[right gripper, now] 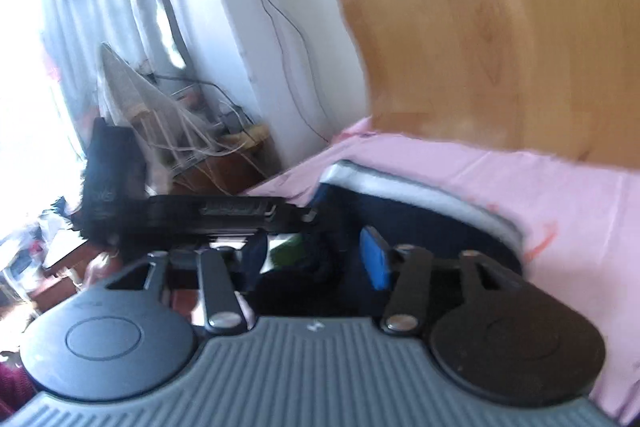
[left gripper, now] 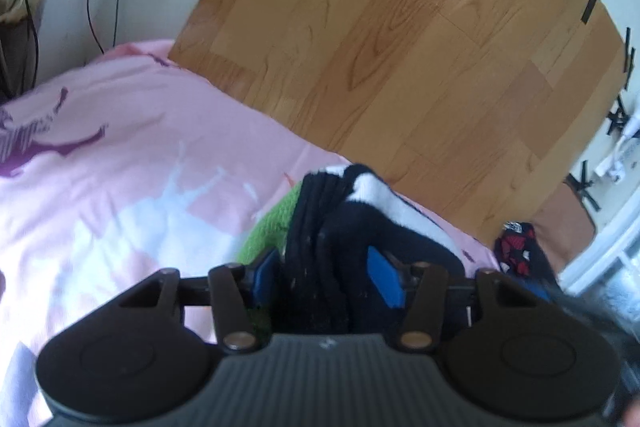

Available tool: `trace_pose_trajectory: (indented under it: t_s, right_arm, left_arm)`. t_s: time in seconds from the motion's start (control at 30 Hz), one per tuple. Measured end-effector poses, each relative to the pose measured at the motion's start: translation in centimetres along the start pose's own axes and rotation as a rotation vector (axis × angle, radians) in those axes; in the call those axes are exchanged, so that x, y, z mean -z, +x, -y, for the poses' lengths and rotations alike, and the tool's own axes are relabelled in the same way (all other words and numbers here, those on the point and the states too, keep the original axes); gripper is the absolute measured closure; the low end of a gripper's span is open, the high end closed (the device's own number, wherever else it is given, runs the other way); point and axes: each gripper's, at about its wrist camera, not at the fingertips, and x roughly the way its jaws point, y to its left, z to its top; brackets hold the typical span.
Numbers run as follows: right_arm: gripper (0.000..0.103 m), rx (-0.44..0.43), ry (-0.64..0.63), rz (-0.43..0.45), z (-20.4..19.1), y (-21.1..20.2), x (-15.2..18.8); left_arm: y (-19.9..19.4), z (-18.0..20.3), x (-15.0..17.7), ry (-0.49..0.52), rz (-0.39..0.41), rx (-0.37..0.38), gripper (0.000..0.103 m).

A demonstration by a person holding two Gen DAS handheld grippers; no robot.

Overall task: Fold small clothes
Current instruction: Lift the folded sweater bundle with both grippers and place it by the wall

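Note:
In the left wrist view a bundle of black ribbed cloth (left gripper: 316, 259) lies on the pink bedsheet (left gripper: 140, 155), beside a black-and-white garment (left gripper: 372, 193) and a green cloth (left gripper: 268, 227). My left gripper (left gripper: 324, 269) straddles the black bundle with its blue pads (left gripper: 384, 279) apart and no clear pinch. In the blurred right wrist view my right gripper (right gripper: 312, 251) hovers over a dark navy garment with a grey-white band (right gripper: 408, 187). Its blue pad (right gripper: 374, 261) stands well clear of the other finger, and a bit of green cloth (right gripper: 288, 251) shows in the gap. The left gripper's black body (right gripper: 224, 215) lies just ahead of it.
A wood-grain board (left gripper: 400, 47) borders the bed on its far side. A red-and-black item (left gripper: 516, 247) lies at the bed's right edge. Cables, a cluttered low stand (right gripper: 224, 147) and a curtain (right gripper: 100, 7) fill the left corner.

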Motion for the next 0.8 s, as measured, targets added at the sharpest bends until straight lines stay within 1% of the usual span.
trace_pose_trajectory:
  t_s: [0.03, 0.1, 0.13, 0.17, 0.2, 0.23, 0.27, 0.3, 0.33, 0.37, 0.4, 0.43, 0.5, 0.53, 0.6, 0.63, 0.67, 0.7, 0.73, 0.77, 0.8]
  right_arm:
    - [0.064, 0.031, -0.003, 0.002, 0.5, 0.3, -0.3]
    - [0.066, 0.064, 0.012, -0.006, 2.1, 0.8, -0.8]
    - [0.066, 0.071, 0.027, -0.007, 2.9, 1.2, -1.0]
    - [0.066, 0.068, 0.04, -0.011, 3.4, 1.4, -1.0]
    - [0.066, 0.06, 0.054, -0.014, 4.2, 1.8, -1.3]
    - [0.066, 0.055, 0.066, -0.016, 4.4, 2.6, -1.7]
    - [0.066, 0.048, 0.074, -0.022, 4.5, 3.3, -1.9]
    - [0.066, 0.049, 0.071, -0.041, 4.6, 4.2, -2.0]
    - [0.066, 0.067, 0.054, -0.077, 4.7, 4.8, -1.8]
    - [0.066, 0.083, 0.052, -0.114, 5.1, 5.8, -1.1]
    - [0.066, 0.097, 0.067, -0.133, 5.5, 7.0, -0.2]
    - [0.066, 0.105, 0.05, -0.114, 5.6, 7.2, 0.4]
    - [0.066, 0.102, 0.047, -0.11, 5.4, 6.8, 0.5]
    - [0.066, 0.098, 0.048, -0.111, 5.5, 6.5, 0.4]
    - [0.066, 0.087, 0.053, -0.106, 5.7, 6.2, 0.4]
    - [0.065, 0.078, 0.071, -0.094, 5.9, 6.2, 0.1]
    - [0.063, 0.063, 0.097, -0.073, 6.0, 5.4, 0.1]
    - [0.06, 0.05, 0.125, -0.047, 6.1, 4.9, -0.1]
    - [0.056, 0.034, 0.15, -0.017, 6.2, 3.9, -0.2]
    - [0.044, 0.013, 0.18, 0.026, 6.5, 2.3, 0.0]
    - [0.033, 0.006, 0.204, 0.062, 6.7, 1.1, 0.4]
  left_arm:
    - [-0.5, -0.3, 0.3, -0.005, 0.01, -0.003, 0.053]
    - [-1.8, -0.8, 0.9, -0.008, 0.034, -0.014, 0.053]
    - [-2.3, -0.9, 1.2, -0.008, 0.036, -0.016, 0.057]
    - [-2.5, -0.9, 1.4, -0.006, 0.03, -0.021, 0.058]
    - [-2.6, -0.7, 1.8, 0.002, 0.016, -0.026, 0.065]
    - [-2.4, -0.3, 2.2, 0.018, -0.003, -0.032, 0.078]
    - [-2.1, 0.0, 2.8, 0.039, -0.023, -0.047, 0.08]
    - [-2.0, 0.4, 3.3, 0.065, -0.02, -0.073, 0.083]
    - [-1.9, 0.7, 3.9, 0.091, -0.01, -0.103, 0.09]
    - [-1.9, 0.6, 4.2, 0.105, -0.005, -0.13, 0.092]
    - [-2.0, 0.1, 4.3, 0.091, -0.005, -0.144, 0.093]
    - [-2.0, -0.7, 4.2, 0.06, -0.014, -0.141, 0.093]
    - [-2.2, -2.6, 3.8, -0.018, -0.034, -0.114, 0.093]
    - [-2.2, -3.1, 3.6, -0.04, -0.039, -0.124, 0.093]
    - [-2.2, -3.4, 3.6, -0.038, -0.054, -0.136, 0.092]
    - [-2.4, -3.2, 3.5, -0.028, -0.057, -0.14, 0.091]
    - [-2.6, -3.0, 3.3, -0.02, -0.055, -0.141, 0.09]
    - [-3.0, -2.9, 3.0, -0.012, -0.049, -0.128, 0.09]
    - [-3.5, -2.9, 2.6, -0.009, -0.033, -0.11, 0.082]
    - [-4.0, -2.9, 2.2, -0.008, -0.013, -0.103, 0.074]
    - [-4.5, -2.9, 1.8, -0.005, 0.012, -0.105, 0.047]
